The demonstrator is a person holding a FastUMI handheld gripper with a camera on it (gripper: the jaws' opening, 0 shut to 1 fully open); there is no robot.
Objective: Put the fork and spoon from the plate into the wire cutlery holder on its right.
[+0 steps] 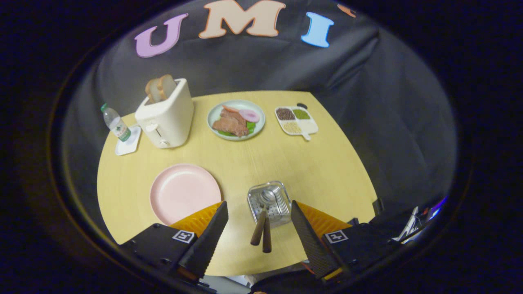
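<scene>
I judge both brown-handled utensils (262, 228) rest in the square wire cutlery holder (269, 203), the round pink plate (184, 192) is bare, and my tongs (259, 228) gape empty, so I'd just withdraw.

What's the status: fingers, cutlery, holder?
Gripper fingers open, holding nothing. Fork and spoon stand in wire cutlery holder. Pink plate bare. Nothing blocking.

The gripper (259, 218) hangs above the table with its two fingers (212, 237) spread wide apart, gripping nothing. Both taper forward, serrated inner faces turned towards each other across a broad gap (the tips touch nothing). Each finger is mounted on a dark block bearing a square marker, and the two stand at about the same height.
</scene>
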